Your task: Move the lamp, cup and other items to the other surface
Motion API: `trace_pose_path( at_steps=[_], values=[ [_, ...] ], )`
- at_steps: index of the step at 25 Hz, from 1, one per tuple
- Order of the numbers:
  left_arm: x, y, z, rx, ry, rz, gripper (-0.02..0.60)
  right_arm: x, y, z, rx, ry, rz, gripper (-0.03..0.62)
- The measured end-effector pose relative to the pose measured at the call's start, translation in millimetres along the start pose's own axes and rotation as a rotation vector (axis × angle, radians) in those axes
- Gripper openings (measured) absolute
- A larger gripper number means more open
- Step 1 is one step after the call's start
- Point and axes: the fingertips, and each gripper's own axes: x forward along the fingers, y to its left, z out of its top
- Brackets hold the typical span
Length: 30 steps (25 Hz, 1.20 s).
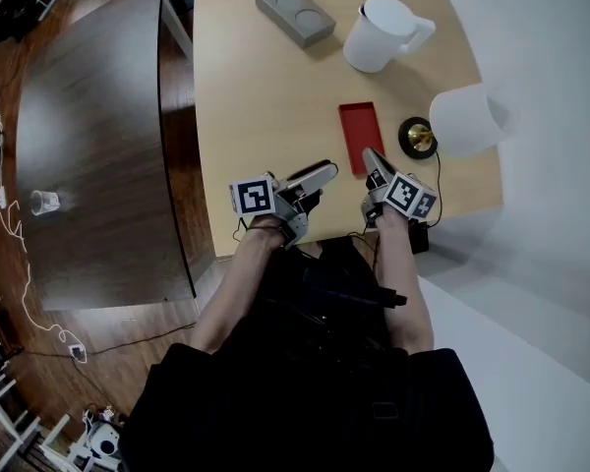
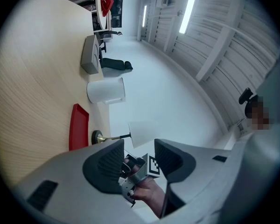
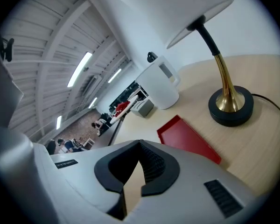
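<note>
Tables take up most of my feed: the pale wooden table (image 1: 265, 96) carrying the red tray (image 1: 360, 136), and a dark table (image 1: 88, 146) well to the left of that tray, with a gap between the two tops. The lamp (image 1: 462, 121) comes next. Its white shade hangs to the right of the tray, and its black-and-brass base sits just beside the tray's right edge without touching it. The white jug (image 1: 379, 32) stands upright beyond the tray's far end, handle pointing right; I can't see what, if anything, it holds. The grey holder (image 1: 293, 13) lies beyond the tray and to its left, its two round recesses showing only their own grey floors. The tray itself lies flat and shows nothing but its red floor. At the tray's near end, the right gripper (image 1: 369, 155) hovers with its jaws clenched tip to tip on nothing. The left gripper (image 1: 324, 180) hangs near and to the left of the tray, jaws spread apart with nothing between them. Smallest is the clear cup (image 1: 44, 203), upright on the dark table, far left of the tray, its contents too small for me to tell.
</note>
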Motion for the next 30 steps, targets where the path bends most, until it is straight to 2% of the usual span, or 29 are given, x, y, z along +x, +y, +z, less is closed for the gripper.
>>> trace_pose_path(
  at_steps=[8,13,17,21,24,30],
  values=[
    [-5.0,-22.5,-13.0,0.011,0.005,-0.043,0.221,-41.0,59.2,15.8,0.068,-0.11,0.166,0.017],
    [-12.3,-39.5,-18.4,0.018,-0.02,-0.045,0.221,-58.2,84.5,18.2,0.129,-0.133,0.285,0.017],
    [-17.8,-52.9,-17.7,0.056,-0.068,-0.039,0.221,-63.6,99.6,24.7,0.163,-0.126,0.357,0.017],
    [-21.9,-69.1,-23.3,0.111,-0.109,-0.022,0.221,-78.4,107.2,29.5,0.175,-0.119,0.416,0.017],
    [-19.9,-78.5,-34.5,0.123,-0.147,0.001,0.221,-97.5,108.7,32.3,0.183,-0.097,0.458,0.017],
    [-12.3,-94.7,-83.9,0.149,-0.212,0.034,0.221,-147.5,92.4,31.6,0.21,-0.07,0.535,0.017]
  ],
)
